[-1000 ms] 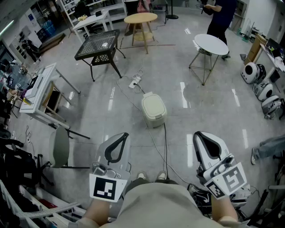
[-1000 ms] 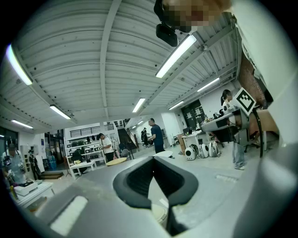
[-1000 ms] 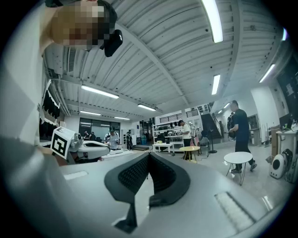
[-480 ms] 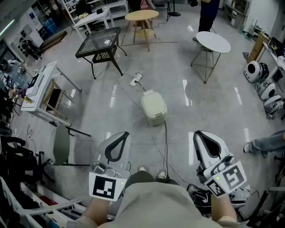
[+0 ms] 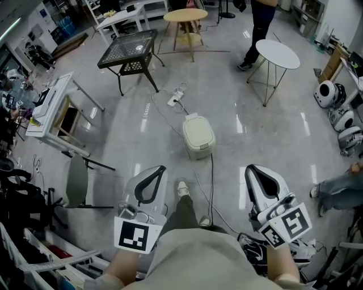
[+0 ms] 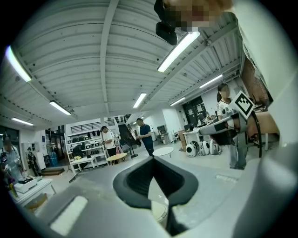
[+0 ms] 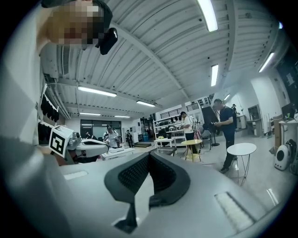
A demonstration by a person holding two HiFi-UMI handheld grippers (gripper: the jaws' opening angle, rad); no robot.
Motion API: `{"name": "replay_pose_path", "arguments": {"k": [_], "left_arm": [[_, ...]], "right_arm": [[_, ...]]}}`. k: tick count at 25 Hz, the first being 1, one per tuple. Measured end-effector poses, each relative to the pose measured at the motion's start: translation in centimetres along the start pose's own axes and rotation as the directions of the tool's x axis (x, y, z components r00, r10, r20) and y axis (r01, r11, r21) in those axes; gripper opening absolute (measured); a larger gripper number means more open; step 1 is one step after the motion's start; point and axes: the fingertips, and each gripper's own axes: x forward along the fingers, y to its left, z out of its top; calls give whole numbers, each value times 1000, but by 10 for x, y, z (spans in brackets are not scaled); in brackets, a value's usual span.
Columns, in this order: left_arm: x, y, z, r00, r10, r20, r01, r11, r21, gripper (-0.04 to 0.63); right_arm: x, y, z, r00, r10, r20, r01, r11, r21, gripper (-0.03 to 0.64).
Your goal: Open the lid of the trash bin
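Note:
A cream trash bin [image 5: 198, 135] stands on the grey floor ahead of me, its lid down. Both grippers are held close to my body, well short of the bin. My left gripper [image 5: 160, 169] is shut, its black pads meeting at the tips with nothing between them. The right gripper [image 5: 251, 169] is shut and empty too. In the left gripper view the left gripper [image 6: 152, 158] points out over the room; in the right gripper view the right gripper [image 7: 149, 154] does the same. My shoe [image 5: 182, 188] shows between the two grippers.
A cable [image 5: 211, 170] runs past the bin to a power strip [image 5: 174, 101]. Beyond stand a black mesh table [image 5: 128, 52], a round white table [image 5: 277, 54], a wooden round table [image 5: 185, 15] and a person [image 5: 258, 28]. A white desk [image 5: 54, 107] and chair [image 5: 76, 184] are at left.
My view has moved forward a little and one foot has stepped out in front. The bystander at the back has walked left. Both grippers keep their place and stay shut.

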Motion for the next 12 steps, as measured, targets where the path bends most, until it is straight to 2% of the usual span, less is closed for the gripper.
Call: {"name": "replay_pose_path", "arguments": {"k": [12], "left_arm": [[76, 67, -26, 998, -58, 4, 58, 998, -31, 2]], "right_arm": [[96, -24, -18, 997, -35, -74, 35, 999, -4, 3]]}}
